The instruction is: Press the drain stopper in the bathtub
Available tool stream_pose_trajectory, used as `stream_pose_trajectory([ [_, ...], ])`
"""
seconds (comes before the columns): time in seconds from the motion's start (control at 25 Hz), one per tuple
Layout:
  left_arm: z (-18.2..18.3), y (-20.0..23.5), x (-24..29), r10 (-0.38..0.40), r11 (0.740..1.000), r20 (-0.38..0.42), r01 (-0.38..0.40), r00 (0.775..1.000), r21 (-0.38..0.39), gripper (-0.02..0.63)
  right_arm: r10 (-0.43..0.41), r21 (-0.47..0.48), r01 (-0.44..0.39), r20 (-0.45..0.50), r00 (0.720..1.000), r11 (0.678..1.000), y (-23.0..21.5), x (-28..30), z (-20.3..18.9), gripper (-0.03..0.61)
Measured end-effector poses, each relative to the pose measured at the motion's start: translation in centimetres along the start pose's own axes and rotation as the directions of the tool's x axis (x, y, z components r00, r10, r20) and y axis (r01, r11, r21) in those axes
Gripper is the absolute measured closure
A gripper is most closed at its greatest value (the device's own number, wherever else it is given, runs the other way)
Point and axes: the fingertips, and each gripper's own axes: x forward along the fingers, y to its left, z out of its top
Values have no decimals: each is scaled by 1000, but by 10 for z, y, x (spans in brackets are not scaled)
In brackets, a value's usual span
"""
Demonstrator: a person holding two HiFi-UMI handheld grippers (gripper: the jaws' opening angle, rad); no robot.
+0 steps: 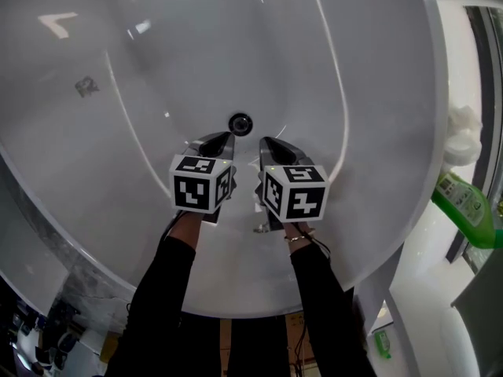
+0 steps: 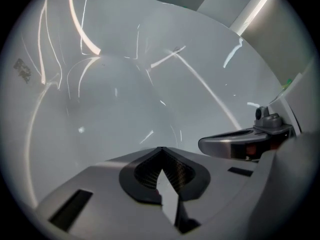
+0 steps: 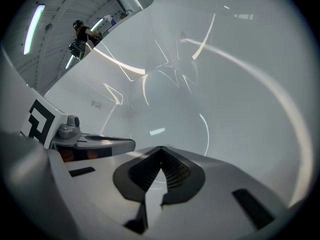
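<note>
The bathtub (image 1: pixel 369 61) is spreading wide and bare around both grippers, with open white floor ahead and to either side. Its rim is curving past on the right, where one green bottle (image 1: pixel 465 207) is leaning at the ledge. The left gripper (image 1: pixel 224 139) and right gripper (image 1: pixel 266 142) are being held side by side, each with jaws closed tip to tip and gripping nothing. One drain stopper (image 1: pixel 240 122) is sitting in the tub floor just ahead, between the two tips.

The drain stopper (image 1: pixel 240 123) lies in the bathtub (image 1: pixel 94 171) just beyond the left gripper (image 1: pixel 226 137) and right gripper (image 1: pixel 265 141).
</note>
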Motion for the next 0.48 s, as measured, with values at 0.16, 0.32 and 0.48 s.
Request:
stream_pose_trajectory([
  [0.16, -5, 4, 12, -1, 1000, -3, 1, 1000, -7, 606, -3, -10, 3, -13, 1000, 1000, -3, 11, -3, 577],
  [0.32, -7, 8, 25, -2, 1000, -10, 2, 1000, -11, 606, -3, -17, 3, -21, 1000, 1000, -5, 21, -4, 577],
  [0.48, -11, 11, 35, -2, 1000, -20, 2, 1000, -14, 606, -6, -17, 6, -30, 1000, 1000, -8, 27, -8, 577],
])
